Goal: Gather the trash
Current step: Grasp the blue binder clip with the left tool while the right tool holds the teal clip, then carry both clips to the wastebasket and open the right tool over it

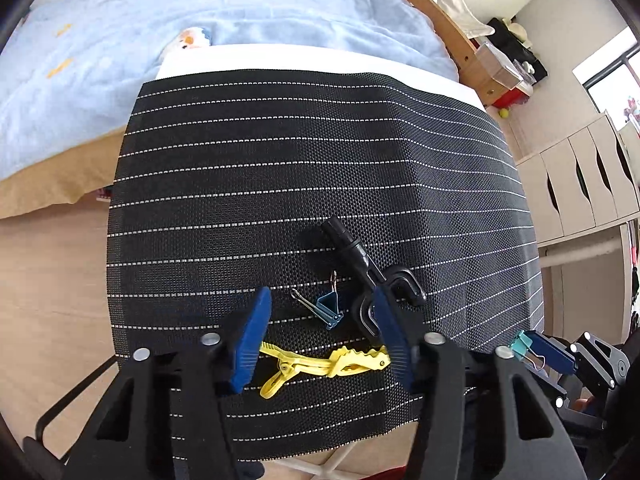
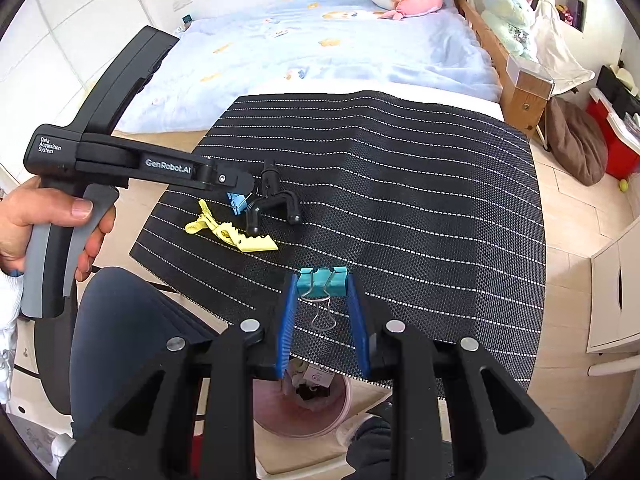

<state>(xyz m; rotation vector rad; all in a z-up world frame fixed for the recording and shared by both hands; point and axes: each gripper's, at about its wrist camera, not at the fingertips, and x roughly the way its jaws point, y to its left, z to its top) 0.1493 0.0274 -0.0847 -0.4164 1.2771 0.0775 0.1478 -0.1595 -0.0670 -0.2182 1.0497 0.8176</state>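
Note:
On the black striped mat [image 1: 280, 184] lie a yellow clip [image 1: 324, 364], a blue binder clip [image 1: 328, 309] and a black plastic hook piece [image 1: 368, 276]. My left gripper [image 1: 322, 312] is open just above them, its blue fingers either side of the blue binder clip. My right gripper [image 2: 322, 292] is shut on a teal binder clip [image 2: 323, 280], held above the mat's near edge; it also shows in the left wrist view [image 1: 524, 346]. The right wrist view shows the yellow clip [image 2: 232, 234], the black hook piece [image 2: 272, 200] and the left gripper [image 2: 240, 188].
A pink bin [image 2: 304, 412] with rubbish in it stands on the floor under the mat's near edge, below my right gripper. A bed with a blue blanket [image 2: 340, 52] lies beyond the mat. White drawers [image 1: 580, 184] stand at the right.

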